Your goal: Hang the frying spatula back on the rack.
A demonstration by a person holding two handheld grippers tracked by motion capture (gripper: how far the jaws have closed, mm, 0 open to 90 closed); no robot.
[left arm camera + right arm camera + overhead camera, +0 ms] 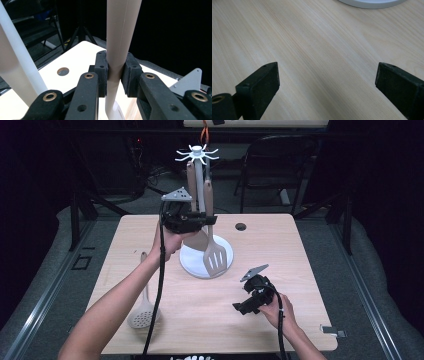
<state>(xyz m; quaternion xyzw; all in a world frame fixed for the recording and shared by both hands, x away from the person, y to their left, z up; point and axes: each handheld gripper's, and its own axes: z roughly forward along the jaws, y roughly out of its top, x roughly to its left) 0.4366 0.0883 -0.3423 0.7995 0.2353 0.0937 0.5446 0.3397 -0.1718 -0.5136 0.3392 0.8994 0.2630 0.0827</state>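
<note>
No lettering, label or number can be read anywhere, though the background is dim.

Looks like a recording studio or lab set-up, not a home. Pale wooden table (pixel 280 250) with a cable hole (pixel 240 226), ringed by black curtains (pixel 385 195) and dark stand legs (pixel 82 210). Folding chair (pixel 272 165) and loose cables on grey floor (pixel 380 285) beyond the jaws; bare tabletop beneath them.
</note>
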